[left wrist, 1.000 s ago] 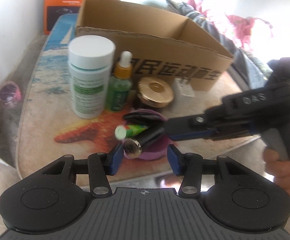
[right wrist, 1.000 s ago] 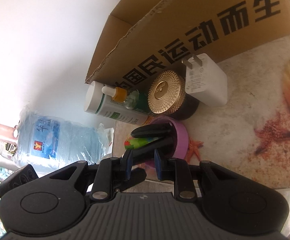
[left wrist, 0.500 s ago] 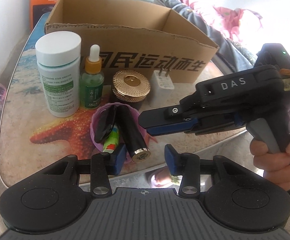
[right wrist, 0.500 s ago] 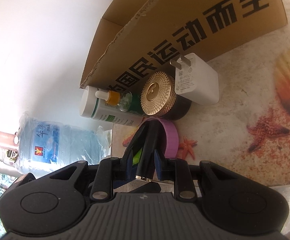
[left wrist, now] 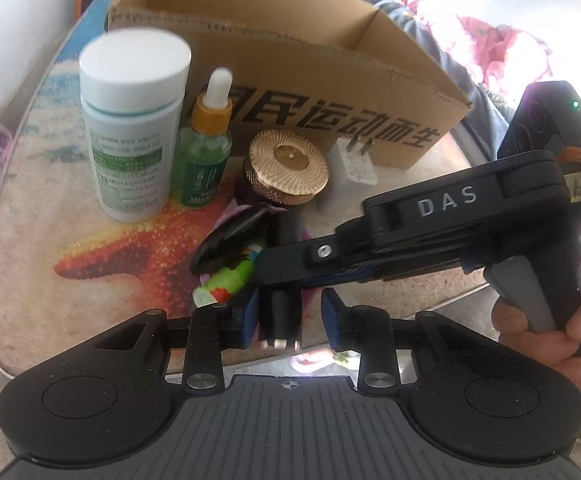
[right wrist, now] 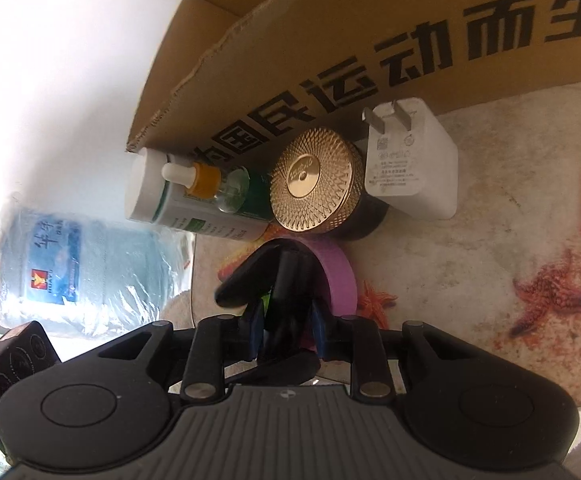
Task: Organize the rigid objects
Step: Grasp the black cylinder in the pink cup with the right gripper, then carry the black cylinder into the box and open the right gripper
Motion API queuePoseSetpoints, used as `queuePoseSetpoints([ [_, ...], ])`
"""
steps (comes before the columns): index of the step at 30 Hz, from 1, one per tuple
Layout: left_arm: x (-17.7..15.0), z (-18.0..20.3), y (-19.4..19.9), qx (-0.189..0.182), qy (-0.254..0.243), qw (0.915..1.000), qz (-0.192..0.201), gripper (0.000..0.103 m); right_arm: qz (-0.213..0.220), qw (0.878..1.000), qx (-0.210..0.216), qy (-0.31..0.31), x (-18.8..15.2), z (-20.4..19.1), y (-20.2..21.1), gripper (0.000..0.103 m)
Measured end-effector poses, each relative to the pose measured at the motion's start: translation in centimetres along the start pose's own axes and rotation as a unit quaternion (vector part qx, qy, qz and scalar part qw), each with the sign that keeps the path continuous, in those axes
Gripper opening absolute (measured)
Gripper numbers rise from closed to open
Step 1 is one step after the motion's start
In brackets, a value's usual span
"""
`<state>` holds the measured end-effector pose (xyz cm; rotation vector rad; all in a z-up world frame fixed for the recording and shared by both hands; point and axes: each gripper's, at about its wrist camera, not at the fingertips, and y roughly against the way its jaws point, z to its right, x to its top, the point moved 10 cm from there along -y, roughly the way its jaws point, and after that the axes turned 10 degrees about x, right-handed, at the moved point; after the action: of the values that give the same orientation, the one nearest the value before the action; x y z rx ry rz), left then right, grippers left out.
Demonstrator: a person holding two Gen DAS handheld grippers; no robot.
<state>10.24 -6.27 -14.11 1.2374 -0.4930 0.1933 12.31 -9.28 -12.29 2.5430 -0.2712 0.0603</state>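
A black tube (left wrist: 280, 320) leans out of a purple cup (right wrist: 338, 276) at the table's near edge. In the cup are also a black oval case (left wrist: 226, 240) and a green stick (left wrist: 230, 280). My right gripper (right wrist: 286, 328) reaches in from the right and is shut on the tube's middle, its jaws starting to open. My left gripper (left wrist: 288, 316) straddles the tube's near end with its jaws closing. The left pad touches the tube and a small gap shows at the right pad. A hand (left wrist: 546, 332) holds the right gripper's handle.
Behind the cup stand a white bottle (left wrist: 130, 128), a green dropper bottle (left wrist: 202, 160), a gold-lidded jar (left wrist: 288, 168) and a white charger (left wrist: 350, 176), all before an open cardboard box (left wrist: 290, 60). The table edge (left wrist: 90, 364) is close. A water jug (right wrist: 70, 272) sits beyond it.
The right gripper tipped the black tube out of the cup toward the near edge. The left gripper moved in and narrowed its jaws around the tube's end.
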Motion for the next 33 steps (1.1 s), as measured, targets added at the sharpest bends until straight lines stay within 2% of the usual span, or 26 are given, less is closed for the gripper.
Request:
queuePoseSetpoints([
  [3,0.0,0.0,-0.6,0.001,0.005,0.9999,-0.009,0.026,0.004,1.0,0.002,-0.002,0.1,-0.3,-0.6,0.03],
  [7,0.2,0.0,-0.3,0.0,0.008,1.0,-0.002,0.025,0.023,1.0,0.016,-0.011,0.3,-0.6,-0.3,0.03],
  [15,0.5,-0.3,0.4,0.001,0.016,0.9998,0.013,0.021,0.053,0.997,0.051,-0.029,0.7,0.3,1.1,0.024],
  [28,1.5,0.6,1.6,0.013,0.002,0.9989,0.046,0.021,0.082,0.994,0.073,-0.003,1.0,-0.5,2.6,0.024],
  [33,2.0,0.9,2.8,0.013,-0.003,0.9982,0.058,0.021,0.093,0.992,0.079,0.015,1.0,-2.0,3.5,0.024],
])
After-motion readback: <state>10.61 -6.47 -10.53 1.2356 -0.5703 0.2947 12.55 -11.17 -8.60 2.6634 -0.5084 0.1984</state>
